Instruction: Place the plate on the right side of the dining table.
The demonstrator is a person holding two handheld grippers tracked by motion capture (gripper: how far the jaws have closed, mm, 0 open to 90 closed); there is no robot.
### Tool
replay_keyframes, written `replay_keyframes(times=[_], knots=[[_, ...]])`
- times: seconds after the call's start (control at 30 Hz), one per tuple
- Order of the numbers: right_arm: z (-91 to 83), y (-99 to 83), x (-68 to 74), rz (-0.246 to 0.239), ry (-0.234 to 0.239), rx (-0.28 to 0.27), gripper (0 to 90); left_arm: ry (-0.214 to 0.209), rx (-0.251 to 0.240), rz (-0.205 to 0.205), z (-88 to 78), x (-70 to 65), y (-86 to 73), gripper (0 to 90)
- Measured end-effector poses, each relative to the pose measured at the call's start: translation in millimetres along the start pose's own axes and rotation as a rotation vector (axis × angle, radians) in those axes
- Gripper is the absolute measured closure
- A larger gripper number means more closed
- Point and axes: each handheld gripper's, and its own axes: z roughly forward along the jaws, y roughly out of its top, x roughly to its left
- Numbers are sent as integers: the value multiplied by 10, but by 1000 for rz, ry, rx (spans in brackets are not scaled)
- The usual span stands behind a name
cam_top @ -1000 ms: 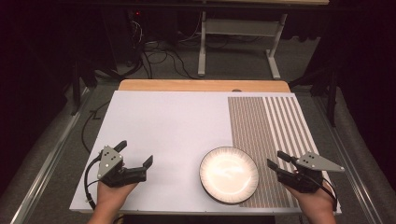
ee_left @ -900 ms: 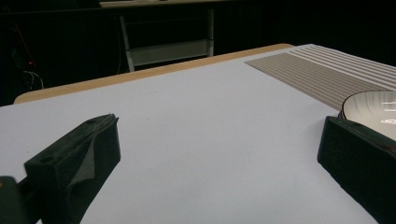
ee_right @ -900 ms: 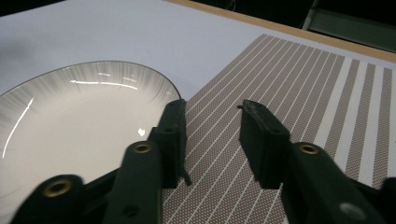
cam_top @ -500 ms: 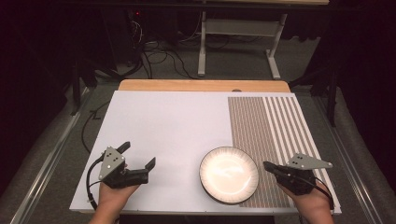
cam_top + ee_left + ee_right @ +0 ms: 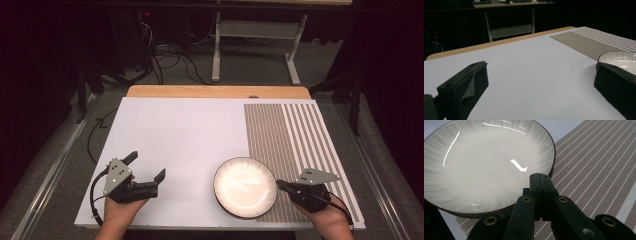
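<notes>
Here, starting at the left of the high view, I have my left claw [image 5: 147,172] low over the white table [image 5: 190,135] near its front-left corner, jaws spread wide with nothing between them, pointing toward about two o'clock. In the left gripper view the two black jaws stand far apart over bare white surface, and the rim of the plate [image 5: 621,58] peeks out just behind the jaw at the three o'clock side. Moving right in the high view, the plate [image 5: 245,187] lies flat near the front edge of the table, at roughly five o'clock from the table's middle; it is pale inside with a dark rim, and its right part rests on the brown striped mat [image 5: 290,145] while the rest lies on the white surface. At the three o'clock side of the plate sits my right claw [image 5: 280,185], pointing toward nine o'clock at the rim. Its jaws have just been closing and are now pressed together with nothing between them. In the right gripper view the closed tips [image 5: 541,178] sit over the near rim of the plate [image 5: 486,165], though I cannot tell whether they touch it, and the mat [image 5: 599,167] runs off toward two o'clock.
</notes>
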Motion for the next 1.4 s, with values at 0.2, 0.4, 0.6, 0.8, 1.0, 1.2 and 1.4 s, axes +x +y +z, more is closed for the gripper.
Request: replay_keyframes(times=[0.2, 0.4, 0.6, 0.8, 1.0, 1.2, 1.4], knots=[[24, -10, -10, -4, 10, 4, 900, -2, 10, -6, 21, 13, -9, 0], [31, 0, 8, -15, 4, 10, 900, -2, 6, -7, 11, -2, -4, 0], [27, 5, 29, -29, -8, 22, 900, -9, 3, -17, 13, -10, -6, 0], [32, 7, 34, -33, -8, 20, 900, -9, 7, -23, 16, -5, -7, 0], [29, 12, 45, -35, -13, 17, 900, -11, 10, -21, 19, -5, -10, 0], [31, 13, 51, -34, -15, 14, 900, -11, 8, -23, 26, -8, -12, 0], [40, 13, 56, -34, -10, 20, 900, -10, 9, -20, 20, -3, -11, 0]])
